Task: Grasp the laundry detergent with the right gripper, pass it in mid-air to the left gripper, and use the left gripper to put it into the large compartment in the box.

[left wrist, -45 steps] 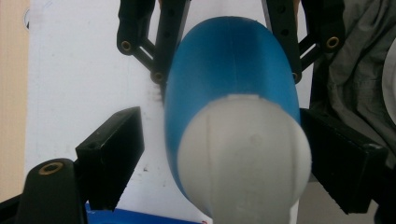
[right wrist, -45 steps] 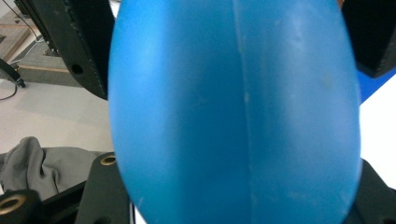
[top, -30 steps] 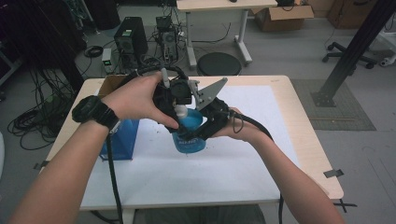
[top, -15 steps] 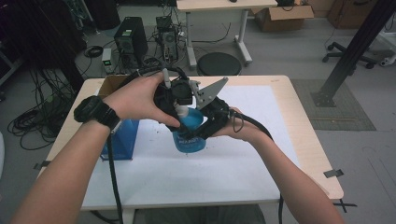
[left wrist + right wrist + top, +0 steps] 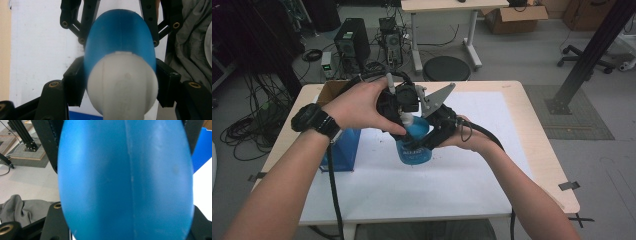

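A blue bottle [image 5: 414,145] with a white cap [image 5: 405,119] is held above the middle of the table between both grippers. In the left gripper view my left gripper [image 5: 121,86] has its black pads [image 5: 75,85] pressed on either side of the white cap [image 5: 122,85]; its jaws have just been closing on that cap. The blue body [image 5: 120,35] runs away from the camera into the jaws of the other gripper. My right gripper [image 5: 434,134] is shut on the blue body [image 5: 125,180], which bulges between its jaws [image 5: 123,157].
A white mat [image 5: 462,185] covers the wooden table [image 5: 542,150]. A blue box [image 5: 343,150] stands at the left, with a cardboard box [image 5: 331,90] behind it. Grey cloth [image 5: 15,207] lies below the table edge. Desks, computers and a stool stand beyond the table.
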`<state>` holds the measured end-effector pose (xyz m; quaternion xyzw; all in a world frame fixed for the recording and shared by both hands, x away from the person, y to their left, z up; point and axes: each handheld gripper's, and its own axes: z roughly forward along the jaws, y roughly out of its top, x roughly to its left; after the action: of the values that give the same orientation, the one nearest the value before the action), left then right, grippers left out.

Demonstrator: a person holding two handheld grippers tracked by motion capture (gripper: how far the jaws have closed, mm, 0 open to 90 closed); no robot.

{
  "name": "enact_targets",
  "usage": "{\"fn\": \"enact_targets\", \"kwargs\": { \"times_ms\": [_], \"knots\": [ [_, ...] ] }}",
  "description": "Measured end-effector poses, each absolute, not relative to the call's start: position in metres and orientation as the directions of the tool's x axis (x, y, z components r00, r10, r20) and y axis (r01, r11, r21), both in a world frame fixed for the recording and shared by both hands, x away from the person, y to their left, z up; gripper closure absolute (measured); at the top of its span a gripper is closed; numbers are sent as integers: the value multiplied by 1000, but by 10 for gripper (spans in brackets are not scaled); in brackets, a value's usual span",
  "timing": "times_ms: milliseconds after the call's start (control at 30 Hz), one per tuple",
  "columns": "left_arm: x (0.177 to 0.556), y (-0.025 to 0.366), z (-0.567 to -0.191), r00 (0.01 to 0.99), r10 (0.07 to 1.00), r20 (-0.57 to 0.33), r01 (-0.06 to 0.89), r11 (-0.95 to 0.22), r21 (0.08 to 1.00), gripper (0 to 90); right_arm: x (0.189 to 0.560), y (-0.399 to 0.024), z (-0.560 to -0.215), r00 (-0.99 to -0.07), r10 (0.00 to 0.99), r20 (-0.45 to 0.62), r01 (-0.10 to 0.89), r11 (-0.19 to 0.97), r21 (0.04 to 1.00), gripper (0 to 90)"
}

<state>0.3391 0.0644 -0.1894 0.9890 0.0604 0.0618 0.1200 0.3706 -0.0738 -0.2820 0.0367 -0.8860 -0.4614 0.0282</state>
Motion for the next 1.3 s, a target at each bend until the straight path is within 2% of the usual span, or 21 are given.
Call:
{"fn": "enact_targets", "kwargs": {
  "times_ms": [167, 233, 333, 400, 433, 467, 500, 567, 600, 700, 733, 767, 833, 900, 1000, 1200, 1233, 1300],
  "knots": [
    [340, 65, -188, 985, 139, 102, 110, -962, 252, 379, 371, -74, -282, -995, -93, 23, -34, 568, 822, 414],
    [340, 65, -186, 986, 140, 91, 113, -962, 247, 380, 371, -73, -282, -996, -85, 17, -33, 560, 828, 343],
    [340, 64, -184, 986, 141, 88, 116, -964, 238, 380, 371, -74, -282, -996, -87, 12, -39, 562, 826, 309],
    [339, 64, -181, 984, 156, 91, 133, -966, 222, 380, 375, -74, -285, -998, -54, 19, -16, 574, 819, 151],
    [339, 64, -181, 984, 156, 91, 133, -966, 222, 380, 375, -74, -285, -998, -54, 19, -16, 574, 819, 151],
    [339, 65, -179, 981, 169, 92, 145, -964, 222, 380, 376, -75, -286, -999, -45, 16, -13, 576, 817, 110],
    [341, 68, -175, 977, 194, 88, 170, -960, 224, 380, 378, -81, -288, -1000, -19, 25, 9, 569, 823, 31],
    [342, 73, -170, 968, 238, 79, 215, -951, 223, 380, 382, -88, -289, -999, -14, 45, 29, 572, 820, 0],
    [342, 73, -170, 968, 238, 79, 215, -951, 223, 380, 382, -88, -289, -999, -14, 45, 29, 572, 820, 0],
    [348, 85, -156, 938, 340, 67, 319, -922, 221, 380, 388, -112, -285, -1000, 15, 21, 25, 627, 779, 1],
    [348, 85, -156, 938, 340, 67, 319, -922, 221, 380, 388, -112, -285, -1000, 15, 21, 25, 627, 779, 1],
    [351, 91, -149, 917, 391, 74, 367, -903, 223, 380, 393, -126, -284, -999, 36, 25, 43, 666, 745, 5],
    [353, 95, -145, 902, 424, 80, 399, -890, 220, 380, 394, -131, -283, -999, 40, 21, 43, 688, 725, 13],
    [356, 101, -139, 871, 485, 85, 458, -861, 222, 380, 398, -145, -284, -998, 61, 6, 51, 767, 640, 23],
    [361, 113, -127, 800, 590, 105, 554, -795, 247, 380, 403, -172, -287, -996, 86, 13, 80, 857, 509, 44],
    [372, 145, -109, 626, 773, 104, 717, -622, 315, 381, 408, -204, -283, -988, 154, 2, 140, 891, 432, 45],
    [374, 155, -105, 560, 823, 93, 761, -555, 337, 381, 409, -214, -282, -985, 172, -5, 155, 899, 410, 46],
    [377, 168, -99, 489, 869, 77, 804, -483, 347, 381, 410, -222, -280, -982, 188, -15, 168, 905, 392, 47]
  ]
}}
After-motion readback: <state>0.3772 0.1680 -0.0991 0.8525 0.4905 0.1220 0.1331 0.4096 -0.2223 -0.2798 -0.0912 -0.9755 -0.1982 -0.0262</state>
